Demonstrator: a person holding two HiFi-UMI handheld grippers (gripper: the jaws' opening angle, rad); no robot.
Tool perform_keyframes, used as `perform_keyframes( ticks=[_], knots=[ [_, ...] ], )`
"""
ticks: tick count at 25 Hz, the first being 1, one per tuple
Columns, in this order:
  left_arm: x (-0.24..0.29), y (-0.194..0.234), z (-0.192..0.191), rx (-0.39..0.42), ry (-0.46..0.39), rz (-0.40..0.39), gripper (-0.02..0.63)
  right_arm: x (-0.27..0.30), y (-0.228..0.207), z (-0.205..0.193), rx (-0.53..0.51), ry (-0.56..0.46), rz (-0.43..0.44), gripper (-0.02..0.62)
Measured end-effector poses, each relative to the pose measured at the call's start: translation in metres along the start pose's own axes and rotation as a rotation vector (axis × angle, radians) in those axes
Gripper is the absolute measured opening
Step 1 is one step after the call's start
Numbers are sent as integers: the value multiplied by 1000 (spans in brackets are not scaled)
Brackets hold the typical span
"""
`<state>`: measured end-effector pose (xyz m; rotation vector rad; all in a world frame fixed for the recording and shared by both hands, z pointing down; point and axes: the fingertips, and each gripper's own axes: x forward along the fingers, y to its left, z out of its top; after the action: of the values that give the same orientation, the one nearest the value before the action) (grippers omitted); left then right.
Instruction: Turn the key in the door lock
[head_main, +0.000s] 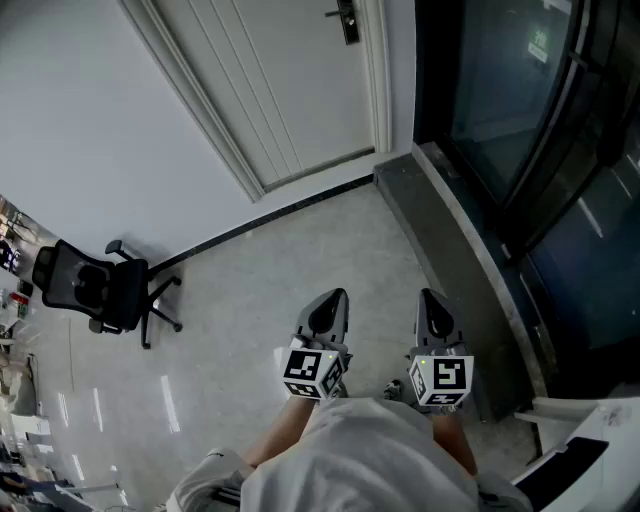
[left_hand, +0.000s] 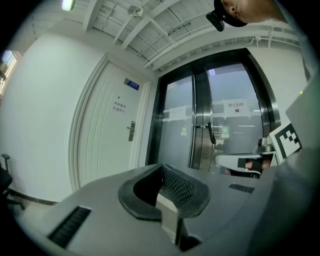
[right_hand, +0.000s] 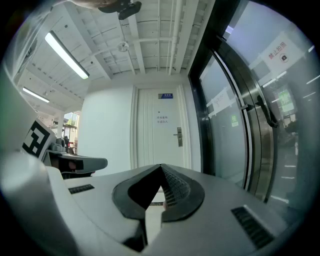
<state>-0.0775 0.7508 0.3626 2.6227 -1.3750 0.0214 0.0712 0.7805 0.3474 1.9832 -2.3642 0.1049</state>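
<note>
head view: both grippers sit low centre of frame, side by side above the grey floor (head_main: 300, 255), well apart from the door. left gripper (head_main: 334, 297): jaws closed tip to tip, nothing between them. right gripper (head_main: 431, 297): same, pads together, empty. door lock (head_main: 347, 20) is at the top edge of frame on the white door (head_main: 290, 100); key too small to make out. glass doors (head_main: 520, 110) fill the right side. black office chair (head_main: 95, 285) at left by the wall (head_main: 80, 120).
</note>
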Motion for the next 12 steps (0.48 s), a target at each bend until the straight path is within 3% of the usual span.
perform_keyframes(
  ticks=[5,12],
  knots=[
    [-40,39,1,-25,3,4,11,-1,58,-9,-14,53,12,0],
    [-88,107,3,-53,-13,6,11,5,145,1,-50,28,7,0]
  ],
)
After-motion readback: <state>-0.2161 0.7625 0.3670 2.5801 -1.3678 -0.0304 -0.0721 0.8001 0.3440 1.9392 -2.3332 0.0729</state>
